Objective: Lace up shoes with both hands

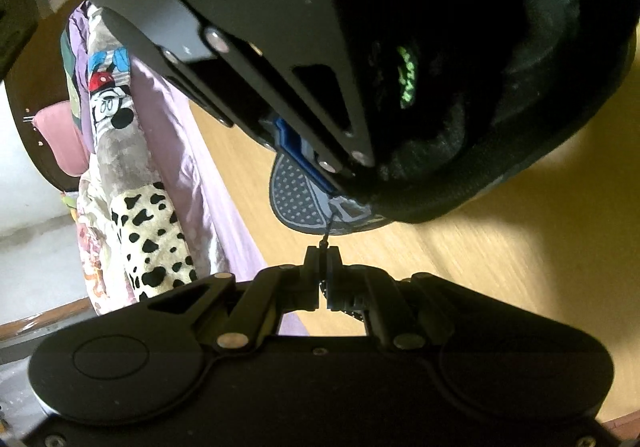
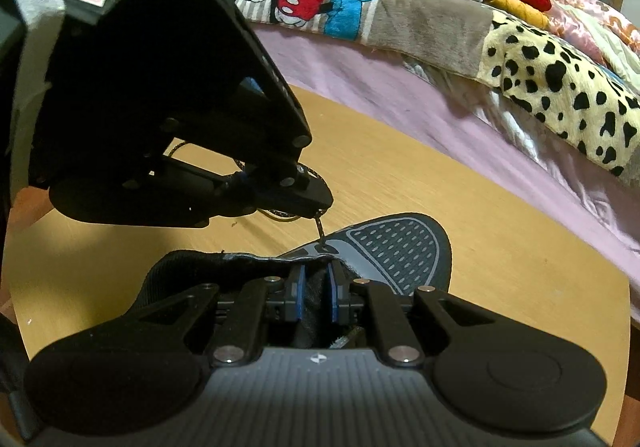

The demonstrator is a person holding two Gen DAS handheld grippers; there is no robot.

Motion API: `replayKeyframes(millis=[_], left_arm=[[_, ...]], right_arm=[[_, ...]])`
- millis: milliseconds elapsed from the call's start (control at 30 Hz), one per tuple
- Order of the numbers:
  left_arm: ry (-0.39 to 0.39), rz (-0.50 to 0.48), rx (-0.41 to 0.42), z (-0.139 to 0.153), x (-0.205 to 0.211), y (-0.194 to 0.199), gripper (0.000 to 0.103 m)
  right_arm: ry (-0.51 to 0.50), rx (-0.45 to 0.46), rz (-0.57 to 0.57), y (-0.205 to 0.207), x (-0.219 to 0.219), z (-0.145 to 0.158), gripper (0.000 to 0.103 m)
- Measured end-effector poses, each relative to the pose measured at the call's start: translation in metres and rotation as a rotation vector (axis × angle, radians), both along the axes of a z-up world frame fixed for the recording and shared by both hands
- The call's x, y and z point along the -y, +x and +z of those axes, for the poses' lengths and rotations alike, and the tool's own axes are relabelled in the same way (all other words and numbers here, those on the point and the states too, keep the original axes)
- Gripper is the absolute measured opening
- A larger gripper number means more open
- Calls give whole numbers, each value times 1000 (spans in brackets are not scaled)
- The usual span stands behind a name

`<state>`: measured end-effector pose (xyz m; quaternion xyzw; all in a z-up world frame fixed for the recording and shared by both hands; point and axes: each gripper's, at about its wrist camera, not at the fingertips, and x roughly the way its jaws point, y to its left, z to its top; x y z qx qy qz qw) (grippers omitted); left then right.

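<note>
Shoe (image 2: 384,247) on table (image 2: 500,247), toe away from right gripper (image 2: 316,287) | right gripper: jaws narrow, clamped on eyelet flap | left gripper (image 1: 322,261): shut on lace tip (image 1: 325,237), just above eyelet (image 2: 322,248) | step, judged: thread tip downward | advice: keep flap taut, tip square to hole, push without bending.

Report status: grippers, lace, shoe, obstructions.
Left gripper shut on lace tip at eyelet. Right gripper clamps shoe upper. Nothing in the way.
</note>
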<state>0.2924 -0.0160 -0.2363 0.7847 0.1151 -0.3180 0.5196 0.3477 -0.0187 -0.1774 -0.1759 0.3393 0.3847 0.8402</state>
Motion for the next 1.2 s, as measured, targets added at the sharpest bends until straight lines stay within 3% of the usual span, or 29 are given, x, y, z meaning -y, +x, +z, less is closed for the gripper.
replayKeyframes(millis=[600,1200], left_arm=[[84,-36,4,-7,-1,1,1],[108,-61,-5,-7,-2,3,1]], right_arm=[[30,-23,-14,3,2,0,14],[34,-25,-16,3,2,0,14]])
